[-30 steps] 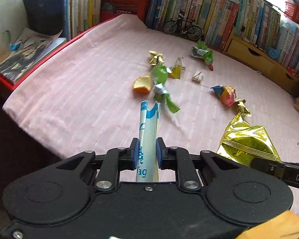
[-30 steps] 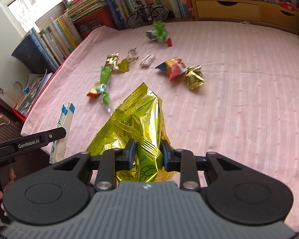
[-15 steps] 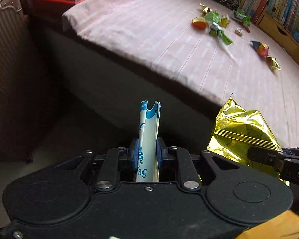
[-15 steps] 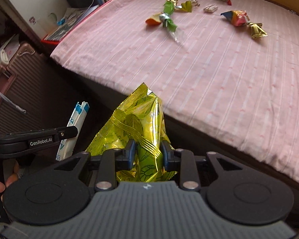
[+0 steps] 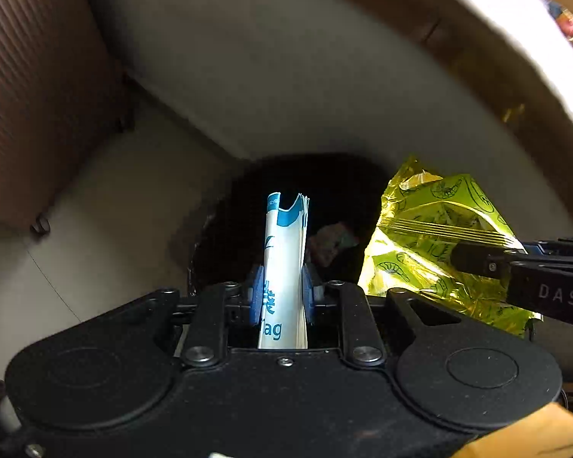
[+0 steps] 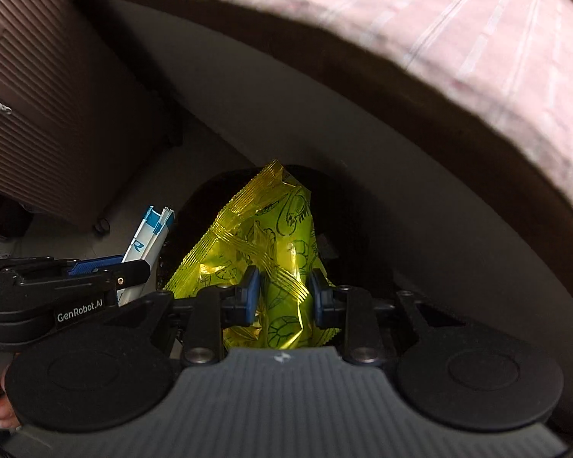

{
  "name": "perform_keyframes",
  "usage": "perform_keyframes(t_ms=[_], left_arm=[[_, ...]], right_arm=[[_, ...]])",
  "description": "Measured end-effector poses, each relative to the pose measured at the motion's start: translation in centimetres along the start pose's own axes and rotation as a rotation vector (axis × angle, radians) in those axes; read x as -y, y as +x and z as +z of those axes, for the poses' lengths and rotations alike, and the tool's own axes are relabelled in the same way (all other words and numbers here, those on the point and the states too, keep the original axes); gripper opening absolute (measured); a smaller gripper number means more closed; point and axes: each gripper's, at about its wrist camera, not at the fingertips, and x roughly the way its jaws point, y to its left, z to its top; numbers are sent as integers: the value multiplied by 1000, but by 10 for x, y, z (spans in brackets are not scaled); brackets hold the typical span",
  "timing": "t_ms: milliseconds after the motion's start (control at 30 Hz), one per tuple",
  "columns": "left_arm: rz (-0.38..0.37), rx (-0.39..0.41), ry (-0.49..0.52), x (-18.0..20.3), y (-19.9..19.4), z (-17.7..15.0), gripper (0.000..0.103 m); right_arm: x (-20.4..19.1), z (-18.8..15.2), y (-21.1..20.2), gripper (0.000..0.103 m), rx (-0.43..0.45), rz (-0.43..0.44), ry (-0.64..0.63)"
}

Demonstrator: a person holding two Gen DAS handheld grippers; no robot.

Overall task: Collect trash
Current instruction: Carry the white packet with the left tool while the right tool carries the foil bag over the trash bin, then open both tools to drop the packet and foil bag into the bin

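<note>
In the left wrist view, the left gripper (image 5: 282,286) clamps a white-blue packet (image 5: 284,259) above the dark bin (image 5: 324,191), with the yellow bag (image 5: 439,244) just beside. In the right wrist view, the right gripper (image 6: 284,294) pinches the yellow bag (image 6: 263,236) over the bin (image 6: 347,206), below the bed (image 6: 439,38).

My left gripper (image 5: 282,290) sits just left of my right gripper (image 6: 284,294), both over the bin (image 5: 244,206) on the floor (image 5: 95,206) below. The folded packet (image 5: 284,263) stands upright between my left jaws; the snack bag (image 6: 271,244) stands between my right ones, close beside it. The bed (image 6: 420,19) edge runs above and behind the bin. A suitcase (image 6: 57,114) stands left of it, against the bed's side.
</note>
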Motion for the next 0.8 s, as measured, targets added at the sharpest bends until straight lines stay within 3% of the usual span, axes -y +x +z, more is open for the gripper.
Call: perform_keyframes(t_ms=[67,167,233,367,600,800], left_arm=[[-2,-13,-5,-4,17,-5,21],[-10,-30,-26,-11,40,-11,32],[-8,-40,-30,-13,49,-13,41],[-11,-40,-31,-12,51,-19,52],[-11,-1,-32,-7,32,5,79],[-18,82,-35,8,-15,34,82]], right_arm=[[-1,-1,19,32,-24,-13,-11],[-2,-1,46,36,-51,-18,-30],[-3,-1,58,56,-58,-28,-41],[-3,1,67,63,-54,-54,-50],[4,3,39,69,-8,-38,-34],[14,19,-20,70,103,4,21]])
